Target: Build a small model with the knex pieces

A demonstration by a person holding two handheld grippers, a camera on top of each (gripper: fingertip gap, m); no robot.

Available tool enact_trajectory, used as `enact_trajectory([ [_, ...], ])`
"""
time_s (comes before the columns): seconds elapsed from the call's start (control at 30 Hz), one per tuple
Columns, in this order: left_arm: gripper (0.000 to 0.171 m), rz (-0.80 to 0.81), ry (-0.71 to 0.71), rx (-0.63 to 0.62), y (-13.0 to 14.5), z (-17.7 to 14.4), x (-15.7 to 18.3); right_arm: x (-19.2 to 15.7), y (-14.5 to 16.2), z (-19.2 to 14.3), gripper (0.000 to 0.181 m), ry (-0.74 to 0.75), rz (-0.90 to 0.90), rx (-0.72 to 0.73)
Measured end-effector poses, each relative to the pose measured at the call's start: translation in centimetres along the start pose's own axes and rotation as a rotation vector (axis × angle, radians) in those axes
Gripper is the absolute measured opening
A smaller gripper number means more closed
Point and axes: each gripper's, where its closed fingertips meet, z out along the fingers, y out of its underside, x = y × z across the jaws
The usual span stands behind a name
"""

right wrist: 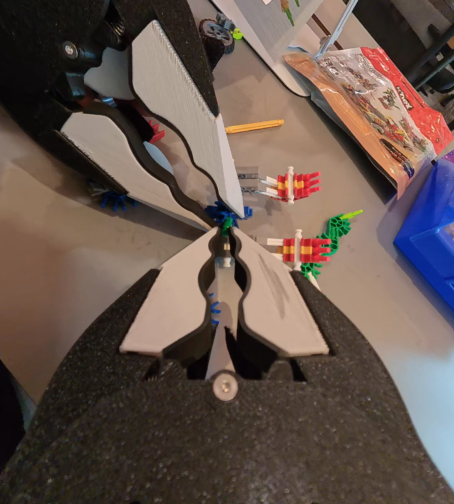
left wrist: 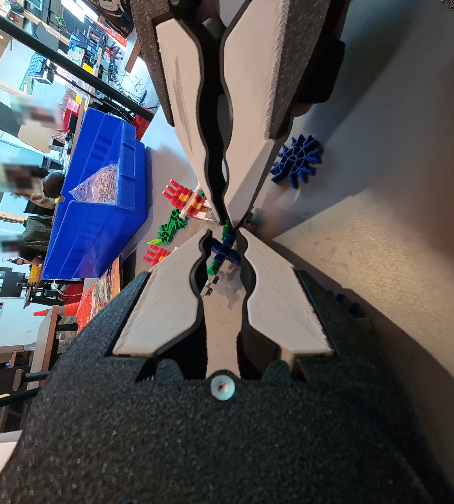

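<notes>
My left gripper (left wrist: 224,234) is shut on a blue snowflake-shaped connector (left wrist: 227,249) with a green rod (left wrist: 212,266) set in it. My right gripper (left wrist: 228,221) comes in from the opposite side, tip to tip with the left, and pinches the far end of that green rod. In the right wrist view, my right gripper (right wrist: 223,231) is closed on the green rod (right wrist: 226,223). Just beyond it, the left gripper (right wrist: 230,216) holds the blue connector (right wrist: 220,211). Both are held just above the grey table (right wrist: 57,259).
Two red, yellow and white assemblies (right wrist: 299,185) (right wrist: 306,249) and green connectors (right wrist: 335,229) lie to the right. A yellow rod (right wrist: 254,126), a wheel (right wrist: 217,32), a toy bag (right wrist: 370,109) and a blue bin (right wrist: 438,231) lie beyond. A loose blue connector (left wrist: 298,163) lies on the table. The tips of both grippers are at nearly the same place.
</notes>
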Motion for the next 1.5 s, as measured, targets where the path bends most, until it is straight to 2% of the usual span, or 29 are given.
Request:
enact_trajectory([
  [0.33, 0.028, -0.027, 0.008, -0.013, 0.13, 0.04, -0.07, 0.15, 0.15, 0.18, 0.005, -0.002, 0.024, 0.004],
  [1.5, 0.025, -0.080, 0.016, -0.039, 0.81, 0.08, -0.36, 0.01, -0.14, 0.64, 0.005, -0.017, 0.022, -0.040],
])
